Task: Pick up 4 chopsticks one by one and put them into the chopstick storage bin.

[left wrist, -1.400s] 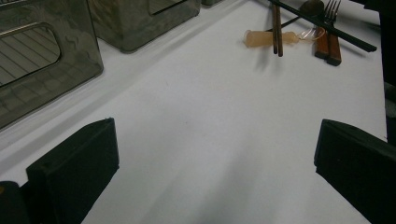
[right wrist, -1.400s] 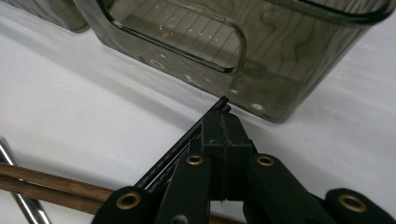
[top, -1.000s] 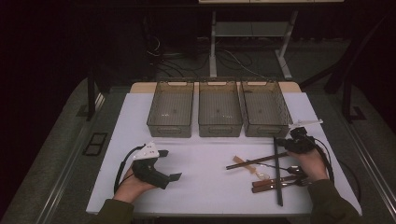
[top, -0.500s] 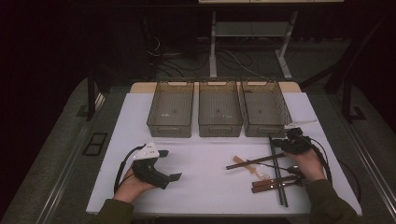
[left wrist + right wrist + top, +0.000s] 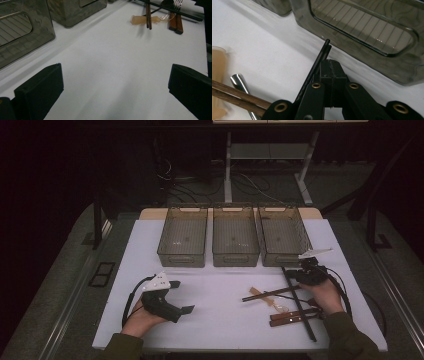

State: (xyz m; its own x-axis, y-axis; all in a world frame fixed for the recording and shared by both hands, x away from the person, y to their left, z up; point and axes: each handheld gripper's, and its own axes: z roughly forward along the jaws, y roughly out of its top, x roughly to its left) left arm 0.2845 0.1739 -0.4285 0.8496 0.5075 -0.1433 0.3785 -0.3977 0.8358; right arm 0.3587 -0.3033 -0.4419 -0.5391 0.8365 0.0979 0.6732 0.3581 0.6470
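Sorting cutlery into bins, by the look of it; picking-up step in hand. Right gripper (image 5: 300, 273), lower right of the high view, clenched, jaws together beside the upper tips of the pair of long black chopsticks (image 5: 299, 304), seemingly not pinching them. Chopsticks flat on the white table (image 5: 225, 290), long axis running from lower right up toward the smoked plastic bin at right (image 5: 282, 236), tips pointing at its near wall. Left gripper (image 5: 185, 309) resting lower left, released, nothing between its jaws. Next, likely: reopening, straddling both sticks, closing, lifting over the rim.
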